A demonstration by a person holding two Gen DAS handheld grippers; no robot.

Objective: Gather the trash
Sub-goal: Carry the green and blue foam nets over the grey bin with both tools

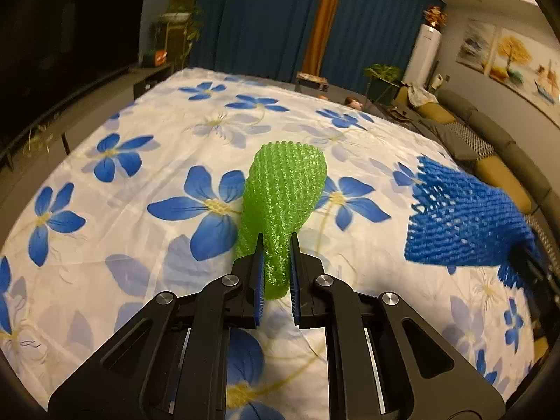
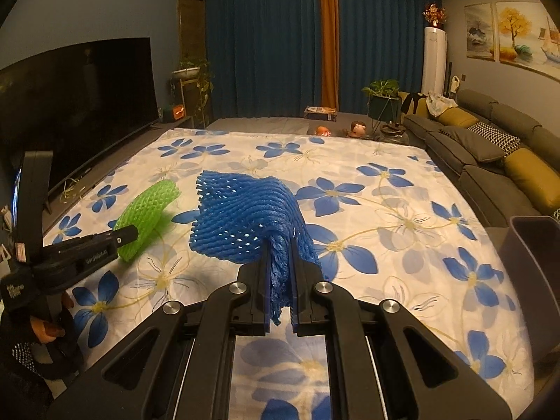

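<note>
- Green foam fruit net (image 1: pixel 280 206) pinched at its lower end between the blue pads of the left gripper (image 1: pixel 276 241); jaws clamped onto it, net squeezed narrow there, wider top fanning toward 12 o'clock in the left wrist view.
- Net's far end sits above or on the floral sheet (image 1: pixel 140 210) (contact hard to tell from this angle).
- Blue foam fruit net (image 2: pixel 252 220) gripped by the right gripper (image 2: pixel 280 245); jaws nearly together, mesh bunched into a tight fold between the pads, a frayed tail hanging out below.
- Rest of the blue net flares toward 11 o'clock in the right wrist view, clear of the sheet.
- Left wrist view: blue net at 3 o'clock, well apart from the green one.
- Right wrist view: left gripper and green net at 9 o'clock, fingers of a hand (image 2: pixel 52 329) visible on the handle at 8 o'clock.
- Dark bin (image 2: pixel 535 245) at 3 o'clock, at the sheet's edge.
- White sheet with blue flowers covers the floor; TV (image 2: pixel 77 105) at 10 o'clock, grey sofa (image 2: pixel 490 154) at 2 o'clock, blue curtains (image 2: pixel 266 42) at 12.
</note>
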